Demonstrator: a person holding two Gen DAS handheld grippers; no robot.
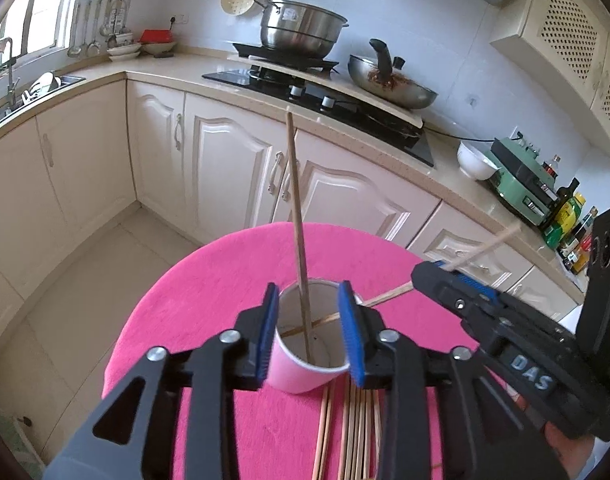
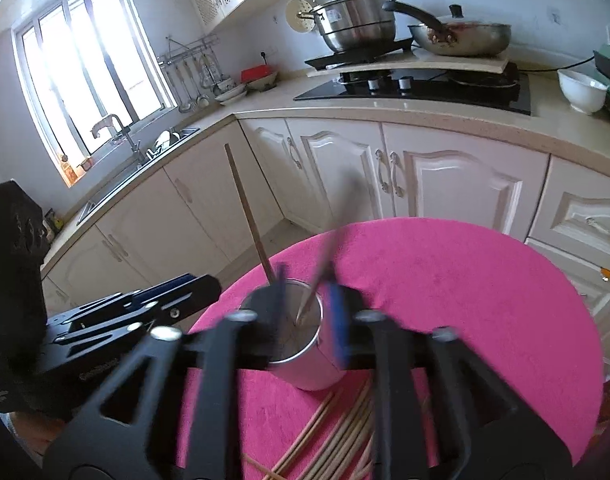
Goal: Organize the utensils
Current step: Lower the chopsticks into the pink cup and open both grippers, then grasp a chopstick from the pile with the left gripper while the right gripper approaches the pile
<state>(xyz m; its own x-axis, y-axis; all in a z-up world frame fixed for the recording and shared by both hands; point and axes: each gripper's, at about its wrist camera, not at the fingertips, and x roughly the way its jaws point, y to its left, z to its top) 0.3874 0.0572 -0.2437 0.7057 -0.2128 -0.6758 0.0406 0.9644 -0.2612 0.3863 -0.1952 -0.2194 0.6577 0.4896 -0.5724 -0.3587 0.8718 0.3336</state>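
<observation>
Left gripper (image 1: 309, 330): jaws parted, gripping nothing; pink paper cup (image 1: 293, 376) sits between and just beyond its pads, one chopstick (image 1: 297, 216) upright inside. Right gripper (image 2: 307, 314): jaws apart, blurred; a second chopstick (image 2: 325, 256) leans loose between them into the cup. Spare chopsticks (image 1: 355, 432) lie beneath the jaws on the pink round table (image 1: 193, 312).

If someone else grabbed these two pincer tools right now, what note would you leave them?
Left gripper: open over the cup, holding nothing.
Right gripper: open; a slanted stick sits loose between its jaws, lower end in the cup.
Done: that stick and an upright stick are in the cup.
Left: the pile of sticks on the pink table, beside the cup.
</observation>
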